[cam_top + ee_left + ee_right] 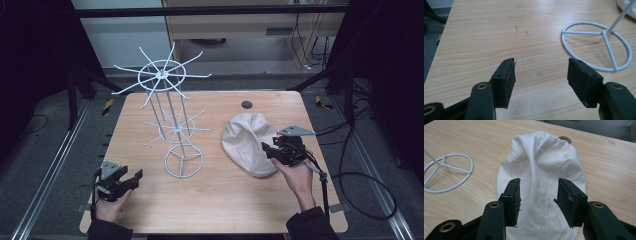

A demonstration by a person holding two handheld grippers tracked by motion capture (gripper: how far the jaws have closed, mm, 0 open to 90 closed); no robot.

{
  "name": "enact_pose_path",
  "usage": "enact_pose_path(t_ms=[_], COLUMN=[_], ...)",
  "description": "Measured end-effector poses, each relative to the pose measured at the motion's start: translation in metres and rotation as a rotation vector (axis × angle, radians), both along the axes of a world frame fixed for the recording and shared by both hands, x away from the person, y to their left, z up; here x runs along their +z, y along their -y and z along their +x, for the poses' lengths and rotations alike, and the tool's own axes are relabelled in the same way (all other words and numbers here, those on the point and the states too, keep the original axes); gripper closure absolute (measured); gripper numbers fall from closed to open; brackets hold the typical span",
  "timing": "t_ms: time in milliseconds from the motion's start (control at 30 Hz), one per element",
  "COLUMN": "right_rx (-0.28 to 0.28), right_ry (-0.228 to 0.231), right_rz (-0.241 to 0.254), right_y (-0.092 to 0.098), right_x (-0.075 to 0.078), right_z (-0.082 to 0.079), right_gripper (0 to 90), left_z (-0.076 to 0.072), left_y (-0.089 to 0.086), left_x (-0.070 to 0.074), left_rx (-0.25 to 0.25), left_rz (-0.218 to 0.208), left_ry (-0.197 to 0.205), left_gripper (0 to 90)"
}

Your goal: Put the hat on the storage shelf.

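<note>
The high view takes in the whole white wire rack [172,120], two tiers of radiating spokes on a thin stem over a ring base, standing near the middle of the wooden table [215,200]. The left gripper view catches just that ring base [599,45] on bare wood, while the right gripper view looks down on the cream cap [541,177], with its seams and faint speckles plain and a small dark disc [564,138] just beyond its far edge.

The cap [250,142] lies flat on the table to the right of the rack, close to it but apart. The right gripper [272,149] reaches over the cap's near right edge, held in a hand [299,177] coming in from the near side; its jaws stand about half open over the cloth, nothing pinched between them. The left gripper [134,177] sits low to the left of the rack's base, near the table's front edge, jaws wide apart and empty, pointed towards the rack.

Around the table are metal floor rails, black frame posts, trailing cables and a pale cabinet behind.
</note>
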State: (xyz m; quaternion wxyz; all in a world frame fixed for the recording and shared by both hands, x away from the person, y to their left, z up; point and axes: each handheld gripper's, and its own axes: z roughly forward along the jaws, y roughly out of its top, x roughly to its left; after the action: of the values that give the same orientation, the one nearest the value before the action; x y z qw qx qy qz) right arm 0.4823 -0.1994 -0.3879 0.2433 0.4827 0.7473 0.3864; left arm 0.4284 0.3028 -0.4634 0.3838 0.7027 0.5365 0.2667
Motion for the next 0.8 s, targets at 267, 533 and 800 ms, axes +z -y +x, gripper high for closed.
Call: enact_pose_path(t_ms=[267,533,800], right_rx=[0.011,0.012,-0.007], right_ry=[-0.021,-0.055,-0.097], right_rz=[-0.004,-0.015,-0.03], right_y=[-0.01,-0.021,-0.022], right_x=[-0.01,-0.024,-0.038], right_z=[0.018,0.039,0.056], right_gripper=[55.5,56.0,60.3], left_z=[0.0,0.0,0.0], left_y=[0.001,0.0,0.0], left_x=[0.0,0.0,0.0], left_rx=[0.001,0.0,0.001], left_rz=[0.004,0.008,0.015], left_ry=[0.001,0.002,0.003], left_gripper=[39.4,39.5,39.5])
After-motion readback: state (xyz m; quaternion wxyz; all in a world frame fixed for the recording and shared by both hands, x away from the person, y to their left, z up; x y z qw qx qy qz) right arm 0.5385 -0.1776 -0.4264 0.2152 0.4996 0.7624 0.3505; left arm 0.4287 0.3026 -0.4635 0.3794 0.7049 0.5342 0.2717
